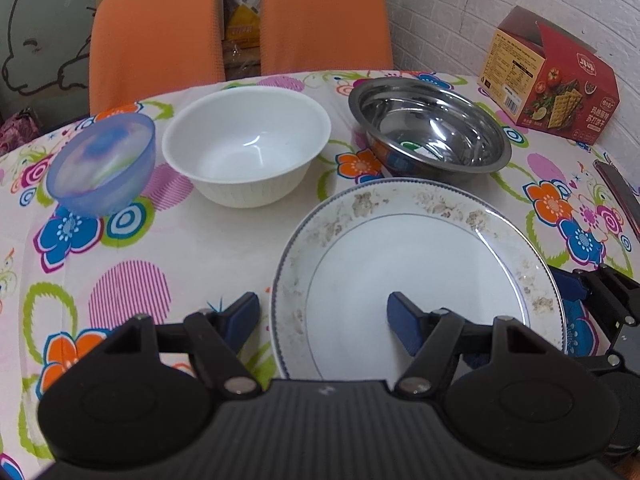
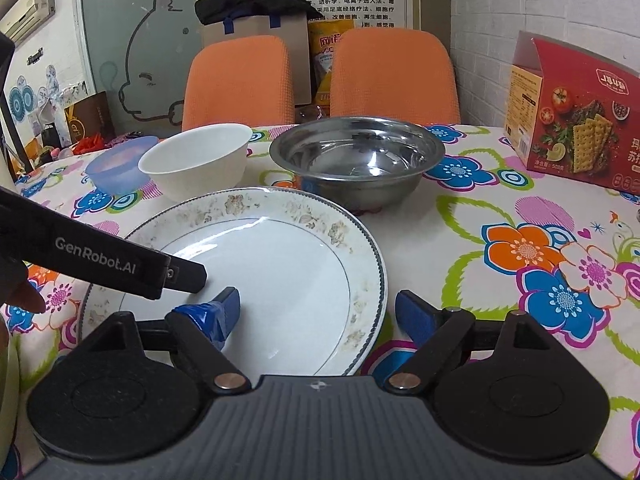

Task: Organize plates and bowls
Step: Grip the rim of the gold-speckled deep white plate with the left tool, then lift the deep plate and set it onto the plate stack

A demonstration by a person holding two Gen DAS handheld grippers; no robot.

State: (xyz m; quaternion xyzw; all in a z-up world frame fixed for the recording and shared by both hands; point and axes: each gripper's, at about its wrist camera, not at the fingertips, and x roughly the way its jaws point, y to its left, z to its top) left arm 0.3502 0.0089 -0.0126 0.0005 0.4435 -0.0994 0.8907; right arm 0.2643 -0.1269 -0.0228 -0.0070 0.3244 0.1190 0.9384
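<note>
On left tool (image 2: 176,276) "GenRobot.AI", both tools parted, empty, straddling plate (image 2: 280,272) rim, right tool (image 2: 316,312)

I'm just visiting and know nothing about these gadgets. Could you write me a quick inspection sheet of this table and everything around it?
Surface: round table with a flowered cloth, bare in patches.
Job's things: large floral-rimmed plate nearest; behind it a blue bowl, a white bowl and a steel bowl, all upright and empty.
Clutter: red cracker box at the far right; a dark flat object at the right edge, too cut off to identify.
Grippers: left gripper and right gripper both open; each straddles the plate's rim, fingers not pressing it.
Cables: nothing seen.
Surroundings: two orange chairs, white brick wall, a cartoon animal drawing, boxes and a poster behind.
</note>
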